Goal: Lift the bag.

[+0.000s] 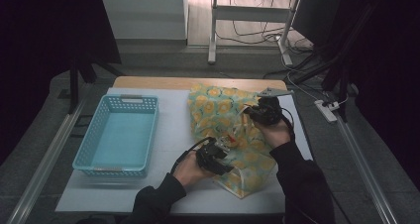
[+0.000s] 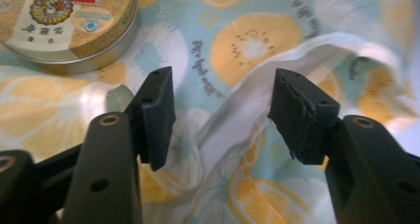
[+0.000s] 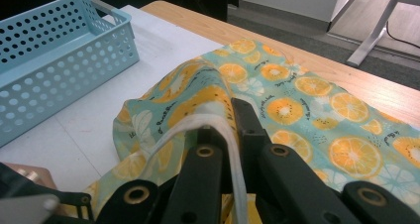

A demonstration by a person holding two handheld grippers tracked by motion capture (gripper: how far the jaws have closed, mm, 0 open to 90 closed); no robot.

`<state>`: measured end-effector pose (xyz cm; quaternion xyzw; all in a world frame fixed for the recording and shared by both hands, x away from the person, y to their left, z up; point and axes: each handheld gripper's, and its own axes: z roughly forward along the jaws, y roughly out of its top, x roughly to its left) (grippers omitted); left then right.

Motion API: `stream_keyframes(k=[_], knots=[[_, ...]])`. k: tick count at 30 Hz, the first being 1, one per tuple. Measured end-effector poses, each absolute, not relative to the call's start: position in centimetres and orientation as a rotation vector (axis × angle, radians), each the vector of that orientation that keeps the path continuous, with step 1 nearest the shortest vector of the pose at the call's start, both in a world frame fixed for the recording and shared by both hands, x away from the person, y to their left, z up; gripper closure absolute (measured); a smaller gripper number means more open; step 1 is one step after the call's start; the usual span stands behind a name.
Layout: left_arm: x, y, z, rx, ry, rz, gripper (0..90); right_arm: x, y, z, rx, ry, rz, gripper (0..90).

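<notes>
A teal cloth bag (image 1: 218,110) printed with orange slices lies on the white table top (image 1: 173,135). My right gripper (image 1: 253,112) at the bag's far right is shut on a raised fold of the bag (image 3: 198,85) and its white strap (image 3: 233,149). My left gripper (image 1: 226,157) is at the bag's near side. Its jaws stand open (image 2: 223,90) just over the fabric, with a white hem (image 2: 247,110) running between them and neither pad pressing on it. A round gold tin (image 2: 64,21) with a red label rests on the cloth beyond the left jaw.
A light blue perforated basket (image 1: 106,170) stands at the left of the table, also in the right gripper view (image 3: 59,50). A wooden strip (image 1: 148,82) runs along the table's far edge. Desk legs and cables lie on the floor beyond.
</notes>
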<state>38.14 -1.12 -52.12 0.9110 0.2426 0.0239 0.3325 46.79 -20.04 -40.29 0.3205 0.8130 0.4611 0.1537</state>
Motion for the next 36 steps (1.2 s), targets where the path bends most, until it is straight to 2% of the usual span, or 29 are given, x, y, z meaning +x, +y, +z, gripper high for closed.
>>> stream_keyframes(k=[1,3,6,9,16,36], knots=[[38.2,-1.2,-52.2,2.385,0.634,0.067,44.7,46.8,-20.0,-40.3,0.92,2.332,1.323,89.3],[38.2,-1.4,-52.3,2.399,0.634,0.114,52.8,46.8,-20.0,-40.3,0.921,2.333,1.321,89.3],[38.3,-1.3,-52.2,2.41,0.639,0.128,76.5,46.8,-20.1,-40.4,0.923,2.332,1.321,89.3],[38.1,-1.5,-52.2,2.423,0.623,0.116,89.3,46.8,-20.2,-40.4,0.925,2.33,1.324,89.3],[38.6,0.1,-50.7,2.326,0.683,0.057,90.0,46.8,-20.2,-40.4,0.93,2.329,1.322,89.3],[40.1,7.5,-41.4,2.131,0.774,0.201,90.0,47.0,-20.7,-38.7,0.919,2.297,1.33,89.3]])
